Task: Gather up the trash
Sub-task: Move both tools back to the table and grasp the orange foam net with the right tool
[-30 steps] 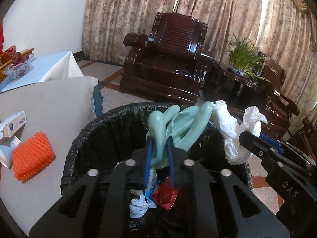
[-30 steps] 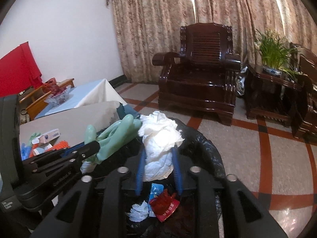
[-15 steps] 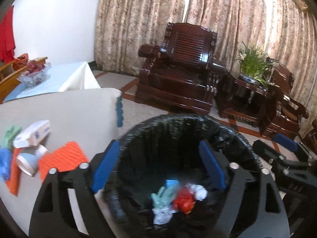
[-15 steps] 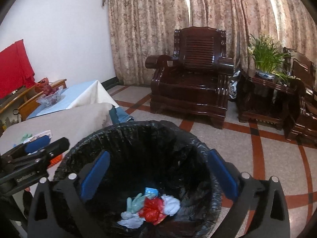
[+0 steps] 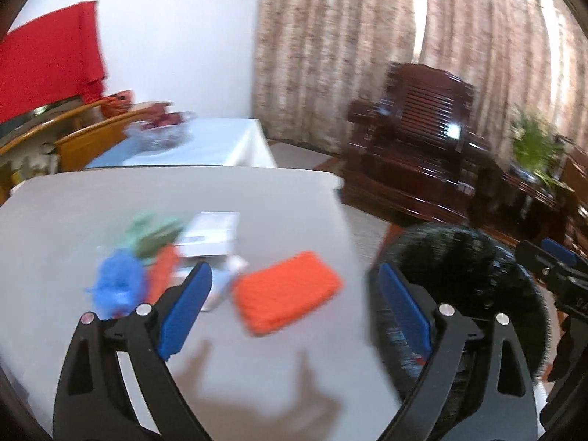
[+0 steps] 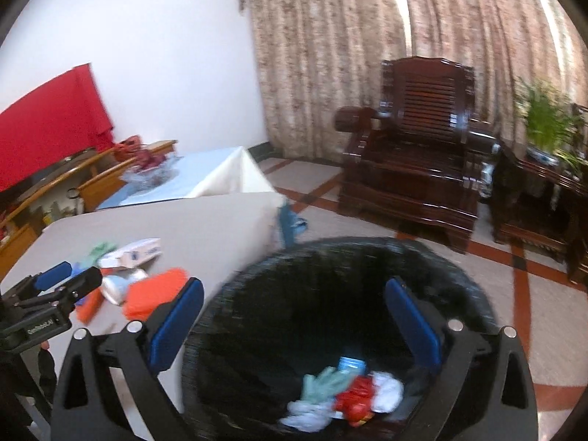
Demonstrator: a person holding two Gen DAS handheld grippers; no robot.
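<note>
On the grey table (image 5: 257,198) the trash left to collect lies in a blurred heap: a blue wad (image 5: 117,286), what looks like a green glove (image 5: 150,231), a white box (image 5: 209,235) and an orange pad (image 5: 286,297). The left gripper (image 5: 294,305) hangs above them, jaws still opening, nothing between. Right of the table stands the black bin (image 6: 474,294), with a glove (image 6: 323,382), red wrapper (image 6: 356,397) and tissue (image 6: 386,391) inside. The right gripper (image 6: 294,323) is over it, wide apart and empty.

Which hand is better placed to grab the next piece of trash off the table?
Left. Its gripper is over the table, opening and empty, with the orange pad between its fingers. The right gripper, open and empty, faces the bin.
</note>
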